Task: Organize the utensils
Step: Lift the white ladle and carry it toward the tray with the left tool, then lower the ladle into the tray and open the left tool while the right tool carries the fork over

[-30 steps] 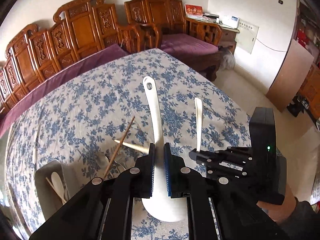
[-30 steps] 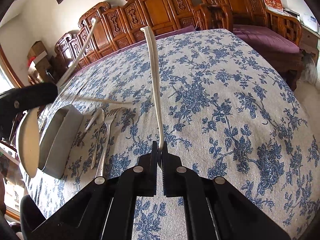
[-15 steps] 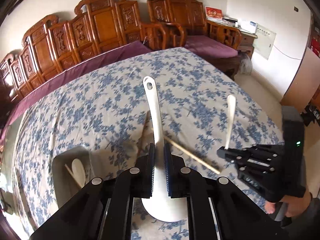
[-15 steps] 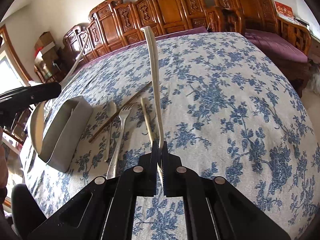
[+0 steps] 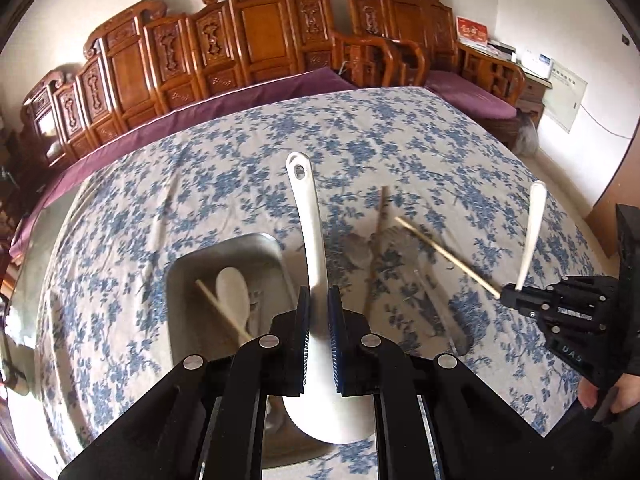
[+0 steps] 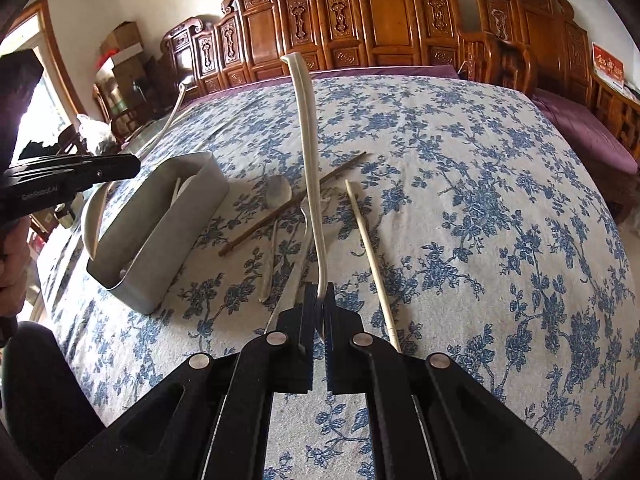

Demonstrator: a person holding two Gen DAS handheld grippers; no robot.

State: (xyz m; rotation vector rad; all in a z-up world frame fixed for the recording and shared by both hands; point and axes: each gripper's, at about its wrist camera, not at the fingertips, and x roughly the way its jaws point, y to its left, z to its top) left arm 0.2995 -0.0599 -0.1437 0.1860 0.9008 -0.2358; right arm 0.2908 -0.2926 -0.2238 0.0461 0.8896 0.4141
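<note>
White plastic fills the left gripper (image 5: 318, 312): its jaws are closed on the neck of a rice paddle (image 5: 308, 224), handle running toward 12 o'clock with the hanging hole at the far tip, and the broad blade toward 6 o'clock beneath the fingers. The paddle hangs over the right edge of a steel tin (image 5: 182, 280) that stands on the floral cloth (image 5: 224, 168). Inside the tin lie a pale spoon (image 5: 232, 292), bowl toward 12 o'clock, and a chopstick (image 5: 218, 306) slanting from 10 toward 4 o'clock.

The right gripper (image 6: 319, 304) is pinched tight on the lower end of a cream ladle handle (image 6: 308, 152), seen edge-on, its long axis rising toward 12 o'clock and curving slightly left at the tip.

On the cloth, at 3 o'clock from the tin in the right view, loose utensils lie together: a metal spoon (image 6: 278, 194) with its bowl toward 12 o'clock, a dark chopstick (image 6: 292, 202) running from 7 to 1 o'clock across it, a fork (image 6: 326, 200) partly hidden behind the held handle, and a light chopstick (image 6: 372, 260) pointing from 5 to 11 o'clock, apart from the rest.

A hand (image 6: 12, 268) shows at 9 o'clock in the right view.
</note>
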